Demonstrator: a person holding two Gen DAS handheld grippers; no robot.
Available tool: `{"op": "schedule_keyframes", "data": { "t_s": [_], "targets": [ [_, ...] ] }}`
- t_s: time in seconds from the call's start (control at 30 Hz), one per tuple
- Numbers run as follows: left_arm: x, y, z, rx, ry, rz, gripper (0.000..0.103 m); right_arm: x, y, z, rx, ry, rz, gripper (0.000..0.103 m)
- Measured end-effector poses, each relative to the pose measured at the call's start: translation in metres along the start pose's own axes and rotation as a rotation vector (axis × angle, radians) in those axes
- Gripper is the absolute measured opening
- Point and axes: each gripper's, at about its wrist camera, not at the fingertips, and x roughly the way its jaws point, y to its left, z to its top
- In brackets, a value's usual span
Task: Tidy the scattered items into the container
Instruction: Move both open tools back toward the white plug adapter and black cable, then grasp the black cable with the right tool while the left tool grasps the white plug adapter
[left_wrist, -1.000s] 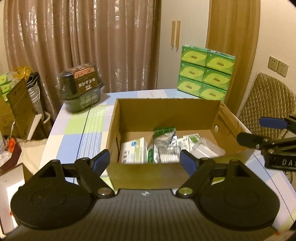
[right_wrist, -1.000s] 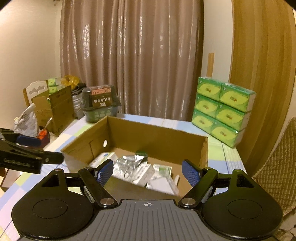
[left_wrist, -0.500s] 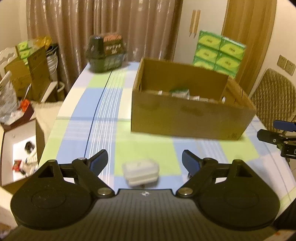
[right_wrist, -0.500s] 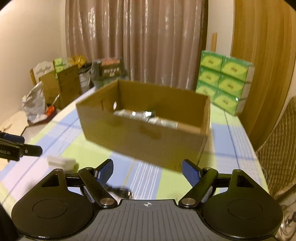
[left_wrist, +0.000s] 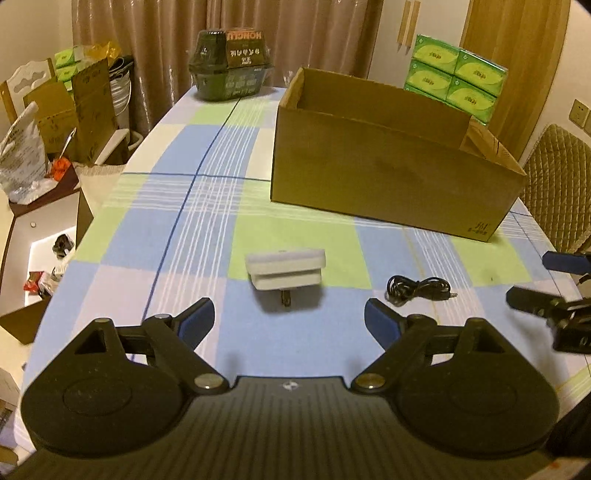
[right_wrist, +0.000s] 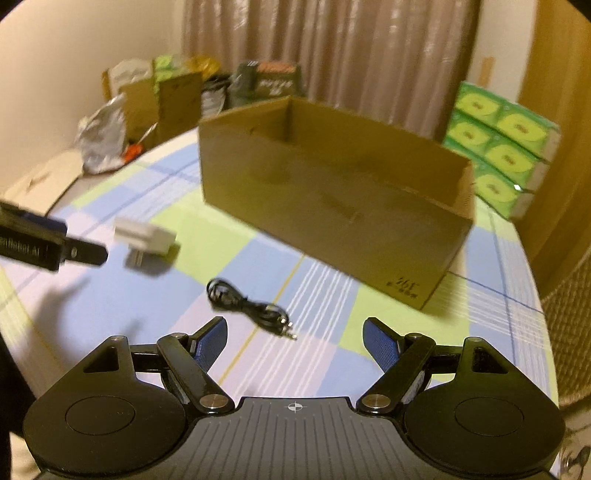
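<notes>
Although both wrist views sit low over the checked tablecloth (left_wrist: 192, 236), neither shows what lies in the cardboard box (left_wrist: 388, 173): only its outer walls and the bare upper part of its inner walls are visible. Nearest, the left gripper (left_wrist: 290, 319) has its jaws spread wide with nothing between them, and the right gripper (right_wrist: 294, 341) is likewise spread and empty.

Just ahead of the left gripper lies a white plug adapter (left_wrist: 286, 271), its long axis across the view and its prongs pointing back toward the camera. To its right, apart from it, a coiled black cable (left_wrist: 417, 288) stretches left to right with its jack end pointing right. From the right wrist that cable (right_wrist: 251, 306) runs diagonally, jack toward the near right; the picture there is motion-blurred, so the adapter (right_wrist: 146, 240) is soft-edged.

Both items rest on the cloth in front of the box, well short of it. Beyond stand green tissue packs (left_wrist: 458, 77), partly hidden by the box, and a dark packaged container (left_wrist: 231, 64) before the curtain (left_wrist: 166, 33).
</notes>
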Motion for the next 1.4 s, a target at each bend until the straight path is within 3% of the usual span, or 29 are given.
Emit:
{"op": "schedule_keyframes", "data": {
  "t_s": [0.3,0.37,0.73,0.93,1.03,1.23,1.4],
  "targets": [
    [0.015,0.000,-0.003,0.004,0.002,0.015,0.086,0.038,0.009,0.003,-0.165,0.042,0.098,0.077],
    [0.019,0.001,-0.003,0.010,-0.002,0.019,0.085,0.048,0.009,0.008,-0.206,0.052,0.105,0.068],
    [0.042,0.006,-0.004,0.002,-0.013,0.034,0.086,0.099,0.014,0.028,-0.321,0.099,0.201,0.049],
    [0.051,0.004,-0.004,-0.009,-0.023,0.020,0.085,0.111,0.007,0.025,-0.217,0.126,0.253,0.035],
    [0.054,0.004,-0.004,-0.017,-0.023,0.017,0.086,0.110,-0.002,0.024,-0.102,0.144,0.253,0.017],
    [0.058,0.003,-0.003,-0.019,-0.026,0.017,0.086,0.091,-0.012,0.014,0.114,0.174,0.273,0.015],
    [0.060,0.001,0.001,-0.010,-0.028,0.016,0.085,0.076,-0.003,0.005,0.077,0.160,0.236,0.015]
  ]
}}
